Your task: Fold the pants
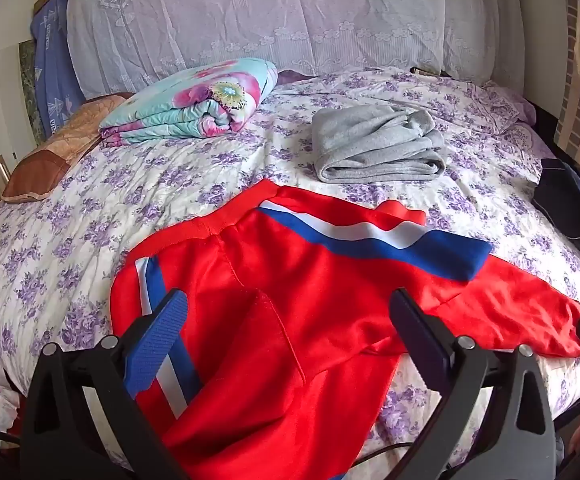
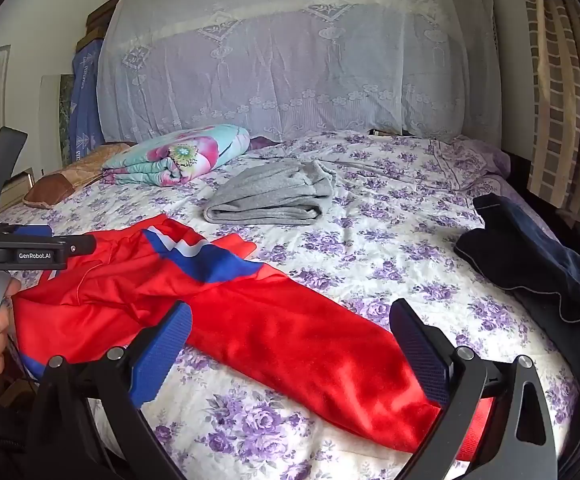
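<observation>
Red pants point(image 1: 290, 300) with blue and white side stripes lie spread on the bed near its front edge. One leg is folded across, stripe up. My left gripper point(image 1: 285, 312) is open over the seat of the pants, holding nothing. In the right wrist view the pants point(image 2: 281, 332) stretch from left to lower right. My right gripper point(image 2: 290, 324) is open over the leg, holding nothing. The left gripper's body point(image 2: 29, 248) and the hand holding it show at the left edge of the right wrist view.
The bed has a floral purple sheet point(image 1: 89, 208). Folded grey pants point(image 1: 374, 144) lie behind the red ones. A folded floral quilt point(image 1: 193, 104) and a brown pillow point(image 1: 49, 156) lie at the back left. A dark garment point(image 2: 538, 264) lies at the right.
</observation>
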